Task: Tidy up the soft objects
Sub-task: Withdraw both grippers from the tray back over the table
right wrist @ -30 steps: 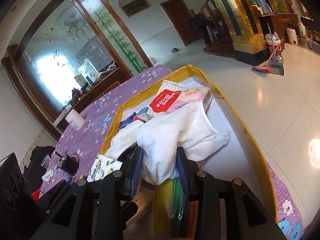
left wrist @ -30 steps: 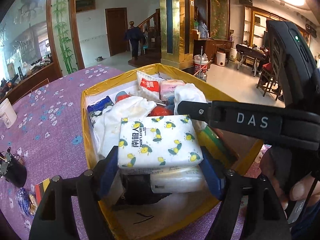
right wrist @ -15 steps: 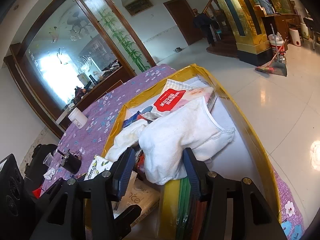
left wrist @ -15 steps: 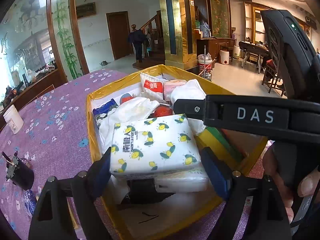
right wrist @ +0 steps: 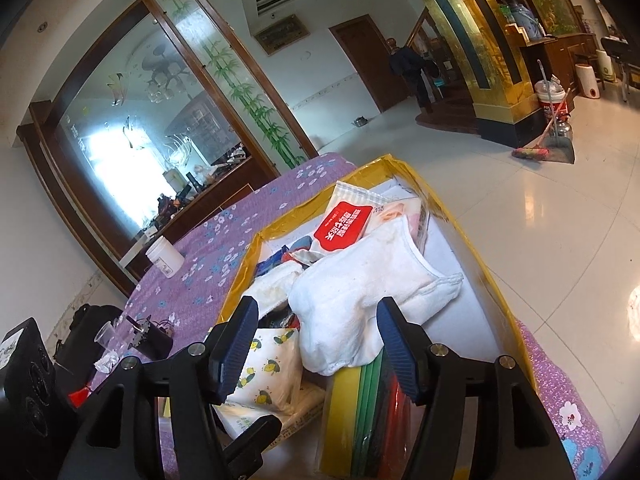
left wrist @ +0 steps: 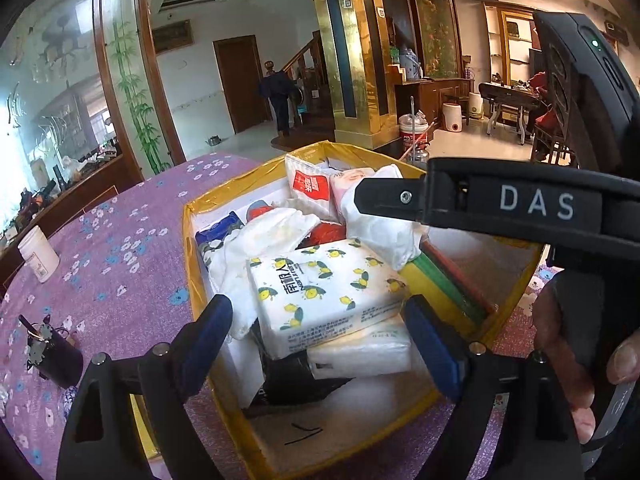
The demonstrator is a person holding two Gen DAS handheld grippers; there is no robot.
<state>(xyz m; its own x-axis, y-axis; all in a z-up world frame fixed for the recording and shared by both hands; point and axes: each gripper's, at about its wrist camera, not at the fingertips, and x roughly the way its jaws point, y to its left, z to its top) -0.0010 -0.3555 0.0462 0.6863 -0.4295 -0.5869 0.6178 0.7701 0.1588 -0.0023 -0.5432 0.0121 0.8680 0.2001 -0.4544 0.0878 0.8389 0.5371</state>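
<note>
A yellow-rimmed box [left wrist: 188, 240] [right wrist: 496, 300] on the purple table holds soft goods. A lemon-print tissue pack [left wrist: 324, 288] [right wrist: 268, 364] lies on the pile between my left gripper's [left wrist: 318, 336] jaws, which are opening, with both pads clear of it. A white towel [right wrist: 360, 292] [left wrist: 380, 228] rests on the heap between my right gripper's [right wrist: 318, 336] jaws, also opening, with the pads off it. One of the right gripper's fingers [left wrist: 384, 200] crosses the left wrist view above the towel. A red-labelled packet [left wrist: 310, 188] [right wrist: 344, 220] leans at the far end.
Yellow, green and red folded sheets [right wrist: 368, 408] stand along the box's right wall. A white jar [left wrist: 38, 254] and a black pouch with keys [left wrist: 52, 356] sit on the flowered cloth to the left. The table edge and tiled floor lie to the right, with a person far off.
Both pairs of jaws have spread. The left pads have come off the tissue pack, which settled slightly askew. The right pads have released the towel, which now lies slumped on the pile.
</note>
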